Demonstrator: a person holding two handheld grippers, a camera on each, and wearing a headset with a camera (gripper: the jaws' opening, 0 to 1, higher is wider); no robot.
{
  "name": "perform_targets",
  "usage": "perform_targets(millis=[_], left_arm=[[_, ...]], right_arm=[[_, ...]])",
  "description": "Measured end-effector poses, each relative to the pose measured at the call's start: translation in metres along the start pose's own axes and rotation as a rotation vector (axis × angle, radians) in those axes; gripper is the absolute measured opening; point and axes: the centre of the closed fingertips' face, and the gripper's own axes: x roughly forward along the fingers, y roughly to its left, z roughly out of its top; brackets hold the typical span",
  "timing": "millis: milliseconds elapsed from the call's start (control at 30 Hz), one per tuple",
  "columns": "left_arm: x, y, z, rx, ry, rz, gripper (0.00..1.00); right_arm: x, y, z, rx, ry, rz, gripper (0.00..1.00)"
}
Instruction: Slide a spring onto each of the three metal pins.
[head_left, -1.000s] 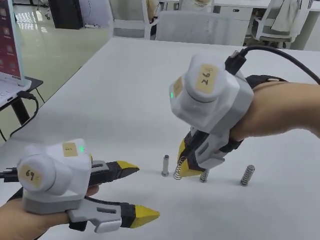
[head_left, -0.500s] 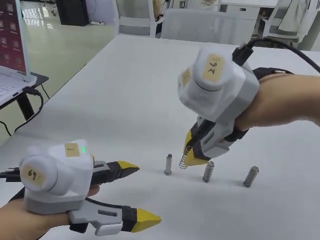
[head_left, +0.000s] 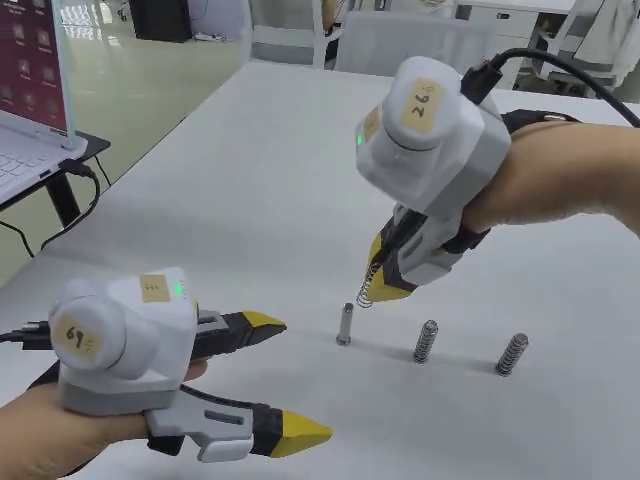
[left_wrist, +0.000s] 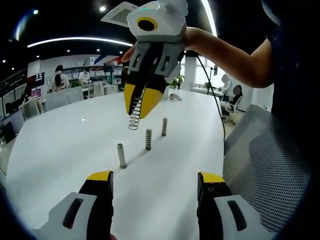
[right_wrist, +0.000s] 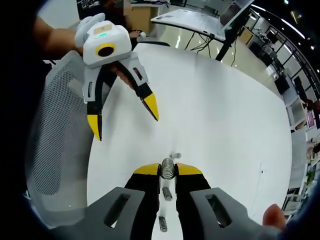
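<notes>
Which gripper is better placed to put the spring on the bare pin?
Right. The right gripper holds a spring close to the bare pin; the left gripper is open and empty, farther away.

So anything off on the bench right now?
Nothing broken or spilled. Two pins are sprung, the third pin stands bare and upright. Only quirk: the spring in the right gripper hangs slightly slanted, not in line with that pin.

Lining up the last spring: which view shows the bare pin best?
The left gripper view: the bare pin stands whole and side-on, with the spring in the right tongs close by. The head view shows it whole from above; the right gripper view, just its tip past the spring.
</notes>
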Motion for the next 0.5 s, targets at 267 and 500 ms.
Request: perform_targets(millis=[267,500], left_arm=[[-0.001,-0.002,-0.004,-0.006,0.004,-0.003,0.64],[0.000,-0.002,-0.005,-0.009,0.006,-0.005,0.64]], right_arm=[[0.013,-0.012,-0.003,-0.004,0.022,0.001,0.08],[0.023,-0.020,-0.004,0.003,0.032,0.007,0.09]])
